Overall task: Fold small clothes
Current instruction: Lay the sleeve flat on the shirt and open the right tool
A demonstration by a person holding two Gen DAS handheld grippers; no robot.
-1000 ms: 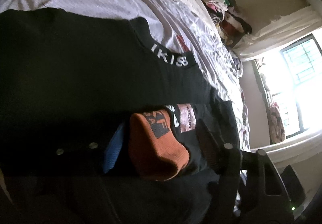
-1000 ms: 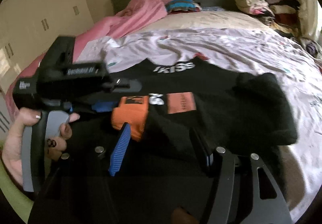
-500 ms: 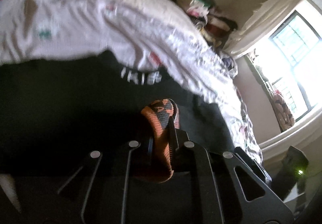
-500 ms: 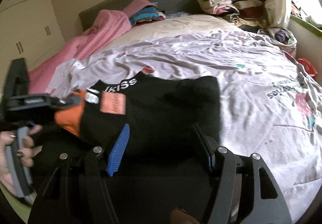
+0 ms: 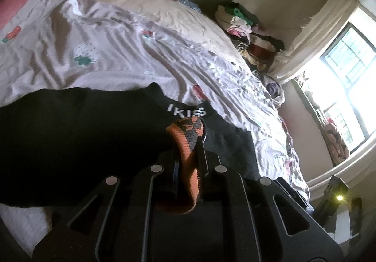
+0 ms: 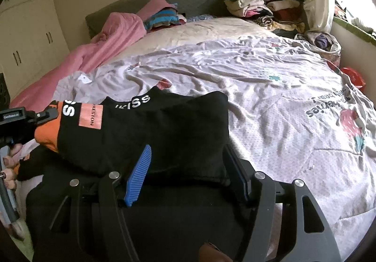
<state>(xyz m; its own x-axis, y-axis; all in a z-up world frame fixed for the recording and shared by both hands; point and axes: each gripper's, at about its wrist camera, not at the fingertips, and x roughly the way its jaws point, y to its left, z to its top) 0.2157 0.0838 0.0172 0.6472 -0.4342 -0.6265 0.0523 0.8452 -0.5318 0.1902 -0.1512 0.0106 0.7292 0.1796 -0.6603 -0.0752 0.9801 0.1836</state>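
Note:
A black garment (image 6: 150,130) with white "KISS" lettering, an orange cuff (image 6: 47,131) and a pink patch lies on the pale printed bedsheet (image 6: 270,97). My left gripper (image 5: 188,156) is shut on the orange cuff (image 5: 186,142), with the black cloth (image 5: 70,130) spread to its left. In the right wrist view the left gripper (image 6: 44,116) holds that cuff at the garment's left end. My right gripper (image 6: 188,163) is open, its blue-padded finger (image 6: 138,177) resting on the black cloth's near edge.
A pink blanket (image 6: 112,41) lies at the bed's far left. Stacks of folded clothes (image 6: 263,10) sit at the head of the bed by the window. White wardrobe doors (image 6: 25,33) stand at left. A red item (image 6: 354,76) lies off the right edge.
My left gripper closed on the orange cuff and pulled it left, stretching the garment. The right gripper stayed open and now sits over the garment's right part.

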